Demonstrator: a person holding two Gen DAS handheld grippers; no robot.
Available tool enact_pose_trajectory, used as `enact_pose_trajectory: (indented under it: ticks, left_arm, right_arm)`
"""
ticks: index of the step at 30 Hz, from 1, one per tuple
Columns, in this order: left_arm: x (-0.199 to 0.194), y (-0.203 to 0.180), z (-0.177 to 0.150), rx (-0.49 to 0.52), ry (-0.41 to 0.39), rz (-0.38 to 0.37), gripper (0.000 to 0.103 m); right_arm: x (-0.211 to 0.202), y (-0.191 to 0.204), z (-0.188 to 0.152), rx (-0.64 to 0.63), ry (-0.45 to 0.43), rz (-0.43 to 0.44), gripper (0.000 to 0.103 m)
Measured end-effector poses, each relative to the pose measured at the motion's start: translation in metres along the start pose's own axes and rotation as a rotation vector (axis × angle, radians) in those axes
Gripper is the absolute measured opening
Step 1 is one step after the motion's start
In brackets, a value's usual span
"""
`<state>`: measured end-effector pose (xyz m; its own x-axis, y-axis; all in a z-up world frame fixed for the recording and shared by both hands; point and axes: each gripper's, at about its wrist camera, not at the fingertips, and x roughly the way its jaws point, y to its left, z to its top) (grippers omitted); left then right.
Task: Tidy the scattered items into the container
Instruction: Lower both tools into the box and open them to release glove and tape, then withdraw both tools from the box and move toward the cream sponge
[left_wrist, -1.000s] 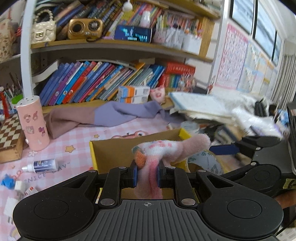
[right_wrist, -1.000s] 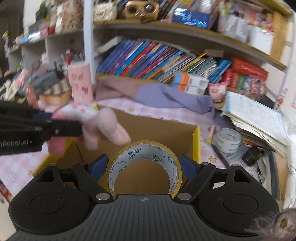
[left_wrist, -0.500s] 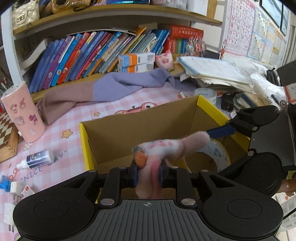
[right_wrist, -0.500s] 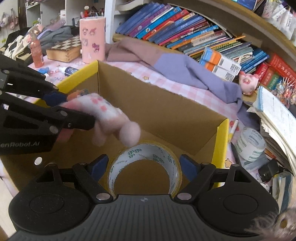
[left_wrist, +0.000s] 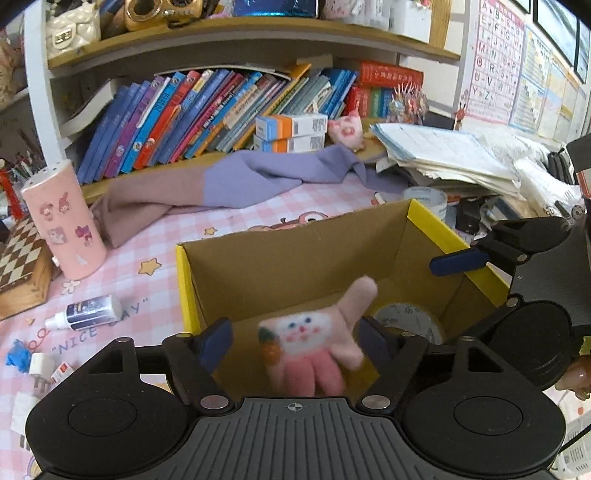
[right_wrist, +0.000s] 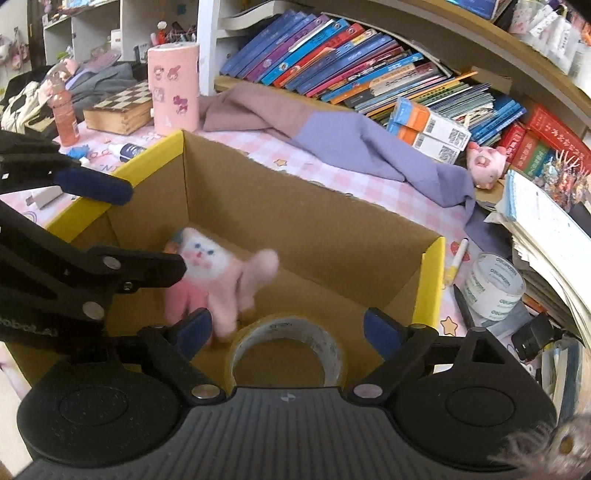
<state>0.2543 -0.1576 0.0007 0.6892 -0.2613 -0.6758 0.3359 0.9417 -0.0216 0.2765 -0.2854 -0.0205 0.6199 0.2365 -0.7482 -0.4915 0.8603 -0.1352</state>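
Observation:
A cardboard box with a yellow rim stands open on the pink checked cloth. My left gripper hangs over it. Its jaws are opening, and a pink and white plush toy, blurred, is loose between the pads inside the box. My right gripper is over the box's right side with its jaws opening too. A roll of clear tape sits low in the box between its pads, which stand apart from it.
Left of the box lie a small glue bottle, a pink sticker-covered tube and a chessboard case. A mauve and purple cloth lies behind. A second tape roll, a pen and stacked papers crowd the right.
Both grippers came down over the box. The left jaws went from shut on the plush toy to wide, and the toy dropped. The right jaws widened off the tape roll, which sank lower.

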Motion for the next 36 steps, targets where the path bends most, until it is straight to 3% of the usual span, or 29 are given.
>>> enact_pose_trajectory:
  ticks: [7, 11, 18, 25, 36]
  left_arm:
    - [-0.018, -0.005, -0.002, -0.015, -0.041, 0.01, 0.079]
    - [-0.04, -0.007, -0.006, -0.031, -0.107, 0.01, 0.092]
    - [-0.08, -0.006, -0.019, -0.072, -0.204, 0.014, 0.099]
    - [-0.111, 0.0, -0.046, -0.109, -0.215, 0.016, 0.099]
    - [-0.152, 0.006, -0.089, -0.074, -0.167, 0.056, 0.1]
  right_arm:
    - [-0.018, -0.001, -0.005, 0.034, -0.05, -0.019, 0.09]
    - [-0.035, 0.0, -0.008, 0.073, -0.091, -0.052, 0.09]
    - [-0.08, 0.008, -0.02, 0.159, -0.209, -0.145, 0.099]
    - [-0.119, 0.029, -0.04, 0.242, -0.278, -0.204, 0.103]
    - [-0.154, 0.084, -0.076, 0.337, -0.282, -0.271, 0.103]
